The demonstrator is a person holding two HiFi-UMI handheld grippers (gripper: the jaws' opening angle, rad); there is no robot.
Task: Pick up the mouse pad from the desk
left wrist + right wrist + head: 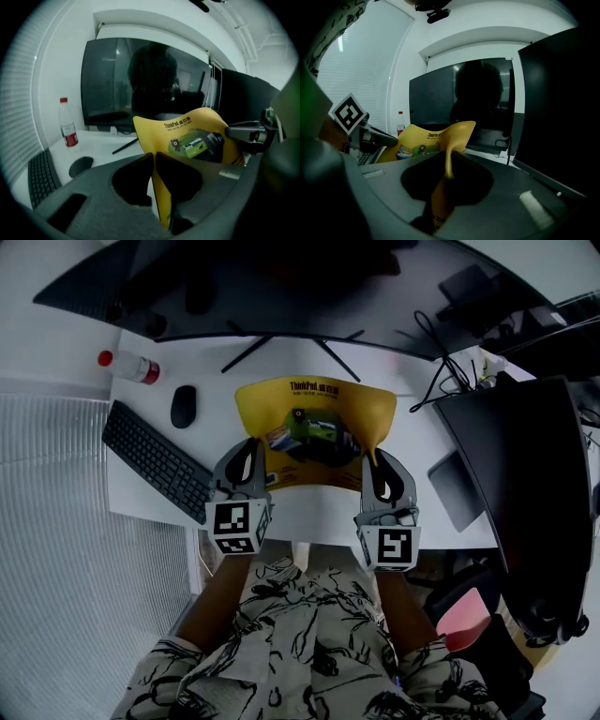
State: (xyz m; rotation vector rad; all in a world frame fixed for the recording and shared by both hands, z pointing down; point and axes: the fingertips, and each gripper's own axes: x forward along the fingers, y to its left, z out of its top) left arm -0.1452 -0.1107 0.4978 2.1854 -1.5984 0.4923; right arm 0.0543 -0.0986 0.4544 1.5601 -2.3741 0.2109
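A yellow mouse pad (314,432) with a printed picture hangs above the white desk (281,507), sagging between my two grippers. My left gripper (251,448) is shut on the pad's near left edge. My right gripper (375,457) is shut on its near right edge. In the left gripper view the pad (197,140) runs edge-on out of the shut jaws and curls up to the right. In the right gripper view the pad (426,138) rises from the jaws and bends left toward the other gripper.
A black mouse (184,406), a black keyboard (155,460) and a plastic bottle (131,366) with a red cap lie at the desk's left. A large curved monitor (281,287) stands behind. A dark laptop (520,460) and cables (441,371) sit at the right.
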